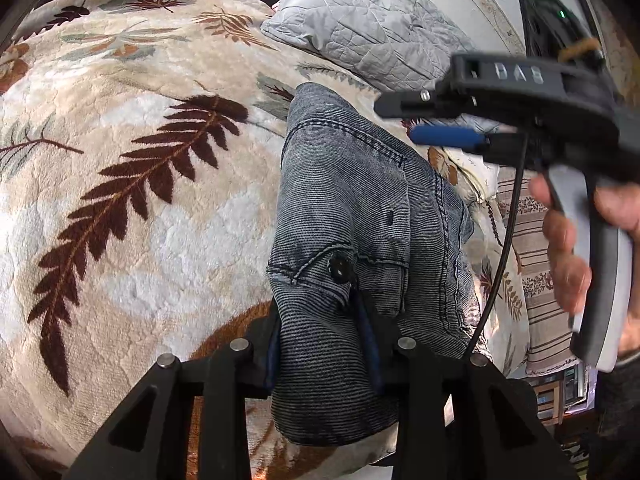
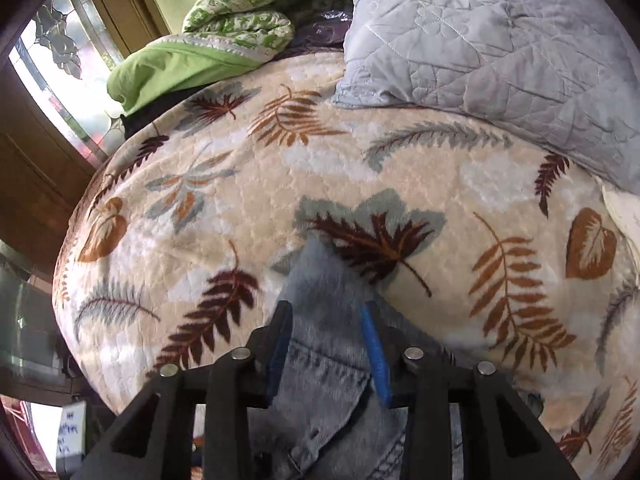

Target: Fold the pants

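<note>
The grey-blue denim pants [image 1: 352, 216] lie bunched on a leaf-patterned blanket [image 1: 140, 160], waistband and dark button toward me. My left gripper [image 1: 324, 344] is shut on the waistband fabric, which fills the gap between its blue-padded fingers. My right gripper [image 1: 416, 120] shows at the upper right of the left wrist view, held by a hand, hovering above the pants; its jaws stand apart. In the right wrist view the right gripper [image 2: 328, 320] is open with the pants [image 2: 320, 360] lying between and under its blue pads [image 2: 374, 344], not pinched.
A grey quilted pillow [image 2: 500, 52] lies at the far side of the bed. A green patterned quilt [image 2: 240, 28] is bunched at the back left by a window [image 2: 52, 72]. The bed edge drops off on the left [image 2: 68, 280].
</note>
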Tool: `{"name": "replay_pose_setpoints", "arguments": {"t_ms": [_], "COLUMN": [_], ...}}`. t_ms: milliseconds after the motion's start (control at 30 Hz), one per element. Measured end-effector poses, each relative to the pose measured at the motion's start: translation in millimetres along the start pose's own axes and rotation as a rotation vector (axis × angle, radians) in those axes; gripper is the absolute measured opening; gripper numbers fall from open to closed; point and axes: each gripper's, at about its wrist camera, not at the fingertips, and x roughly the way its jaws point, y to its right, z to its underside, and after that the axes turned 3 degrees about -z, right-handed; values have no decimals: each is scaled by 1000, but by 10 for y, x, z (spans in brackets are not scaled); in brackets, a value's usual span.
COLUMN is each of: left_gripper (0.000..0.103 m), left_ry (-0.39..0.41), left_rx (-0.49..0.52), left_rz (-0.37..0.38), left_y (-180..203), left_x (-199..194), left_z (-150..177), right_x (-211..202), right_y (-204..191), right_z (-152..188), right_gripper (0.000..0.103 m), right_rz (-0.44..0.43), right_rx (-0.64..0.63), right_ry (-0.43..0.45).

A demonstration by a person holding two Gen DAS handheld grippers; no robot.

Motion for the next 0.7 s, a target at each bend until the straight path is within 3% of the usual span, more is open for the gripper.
{"name": "replay_pose_setpoints", "arguments": {"t_ms": [33,67,133,200,267,400,467,500,533,600,700], "left_gripper": [38,41,43,47,49,50,55,61,64,65,65], "left_ry": [0,-2,6,22,45,97,123,140,161,188,195], "left_rx": [0,4,15,41,65,113,132,141,153,178,189], "left_rz": [-3,-3,-28,-58,-101,-179,-200,-213,-233,-268,-299], "left_y": [6,18,49,94,164,259,269,290,314,349,345], "left_x": [10,18,17,-16,-52,-151,-195,-229,-264,-320,-355], "left_z": [-4,-3,9,16,29,40,20,15,14,19,29], "right_x": [37,159,251,111,-139,-550,-575,-523,-414,-150,-255], "right_y": [44,141,298,316,288,330,373,402,431,501,611], "right_z": [138,244,381,435,540,975,1221,1334,1436,1653,1795], "right_gripper": [62,62,51,56,57,66,66,73,80,81,82], "right_rz": [10,54,94,190,111,102,97,91,91,125,62], "right_rx": [18,36,40,69,57,63,59,48,32,5,64], "right_ry": [-13,-41,-21,12,98,213,209,192,147,69,158]}}
